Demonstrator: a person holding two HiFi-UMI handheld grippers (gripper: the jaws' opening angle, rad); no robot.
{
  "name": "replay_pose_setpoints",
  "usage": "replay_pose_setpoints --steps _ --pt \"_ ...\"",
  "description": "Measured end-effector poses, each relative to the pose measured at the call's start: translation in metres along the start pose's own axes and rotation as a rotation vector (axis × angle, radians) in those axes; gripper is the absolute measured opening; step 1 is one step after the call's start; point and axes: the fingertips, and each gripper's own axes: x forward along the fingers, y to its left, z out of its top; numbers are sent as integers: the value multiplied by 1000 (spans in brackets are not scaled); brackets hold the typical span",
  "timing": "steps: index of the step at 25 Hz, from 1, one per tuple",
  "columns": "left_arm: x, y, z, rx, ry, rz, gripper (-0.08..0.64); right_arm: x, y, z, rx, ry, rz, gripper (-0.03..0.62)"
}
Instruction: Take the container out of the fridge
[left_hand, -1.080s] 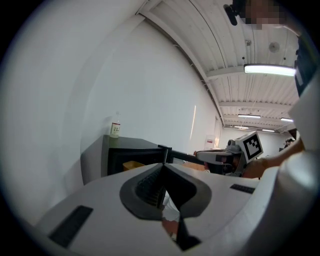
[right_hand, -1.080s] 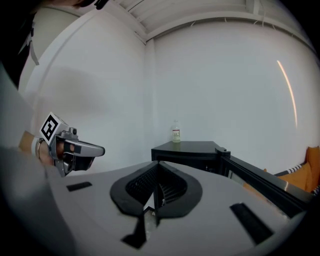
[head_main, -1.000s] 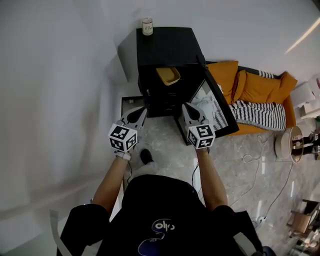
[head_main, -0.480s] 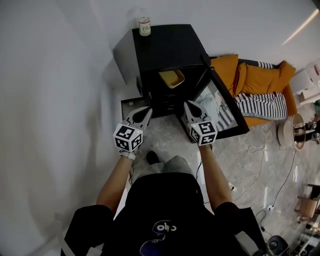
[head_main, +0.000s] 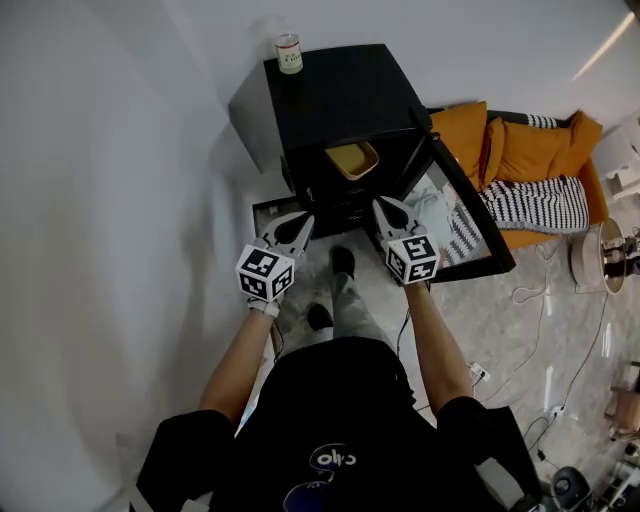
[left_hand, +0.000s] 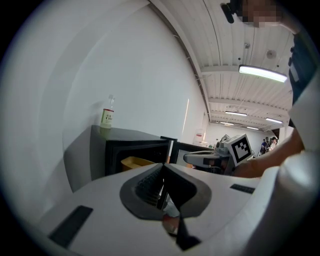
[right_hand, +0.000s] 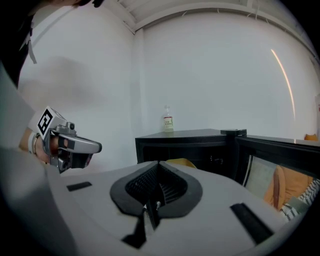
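The left gripper (head_main: 303, 222) and right gripper (head_main: 381, 205) have moved up nearer the open fridge (head_main: 340, 95), jaws together and empty. The yellow container (head_main: 352, 158) sits inside it, upper middle of the frame.

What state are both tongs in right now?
Left tongs: closed, holding nothing.
Right tongs: closed, holding nothing.

I see a small labelled bottle (head_main: 288, 53) standing upright close to the white wall (head_main: 120, 150). Off to my right sits an orange sofa (head_main: 530, 150) with a black-and-white striped blanket (head_main: 545, 205) on it. White cables (head_main: 530, 298) trail across the pale stone floor (head_main: 500, 340) nearby.
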Motion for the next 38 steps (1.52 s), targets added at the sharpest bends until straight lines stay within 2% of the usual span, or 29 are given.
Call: replay_pose_setpoints --steps 10,11,17,22,26,32,38 --pt "43 30 -19 -16 48 -29 8 47 -23 -24 14 3 39 19" --pt "48 34 -22 -20 51 -33 8 56 -26 -28 10 8 42 60" --pt "63 34 -34 -26 79 -58 8 90 -42 -48 -18 7 53 411" --pt "64 34 -40 -25 105 -66 8 119 -61 -70 -24 44 25 533" --pt "67 41 -45 -26 118 -62 8 143 -73 -80 -27 67 24 562" --pt "72 52 -50 -36 125 -53 8 170 -76 -96 -34 107 36 568" --pt "78 56 -53 -45 132 -48 8 186 -75 -96 -23 92 31 566"
